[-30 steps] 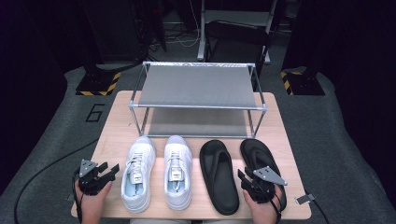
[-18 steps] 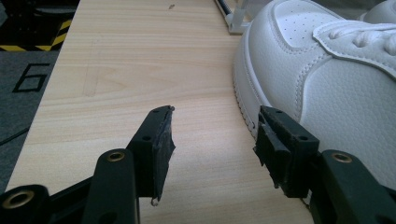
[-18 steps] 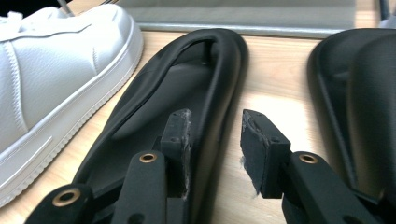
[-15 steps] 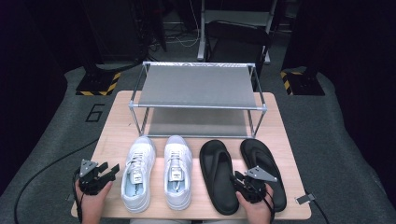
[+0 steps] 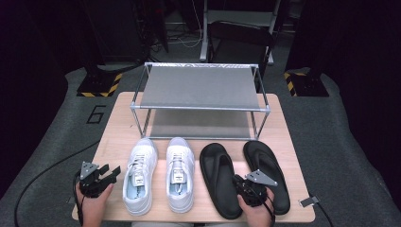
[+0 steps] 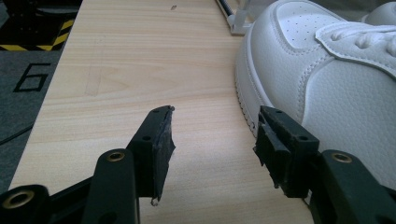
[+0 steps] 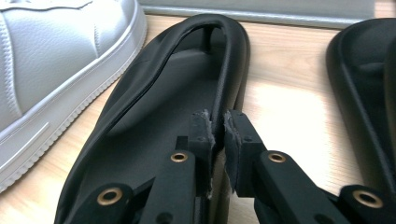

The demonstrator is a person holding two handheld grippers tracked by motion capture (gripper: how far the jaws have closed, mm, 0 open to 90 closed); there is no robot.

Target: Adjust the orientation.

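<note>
Left black flip-flop (image 7: 159, 140): on wooden table (image 5: 118, 137), between white sneakers (image 5: 158, 179) and its mate (image 5: 267, 175); raised side edge pinched between pads (image 7: 201, 135) of right gripper (image 7: 215, 126), jaws just closed onto it. Matte black, moulded sole, thong strap. Left gripper (image 6: 212, 140): jaws apart, nothing between, just beside the left sneaker. Legible writing: "6" on floor (image 5: 96, 114).

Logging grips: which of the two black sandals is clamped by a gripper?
The left black sandal, next to the white sneakers: the right gripper pinches its edge.
</note>
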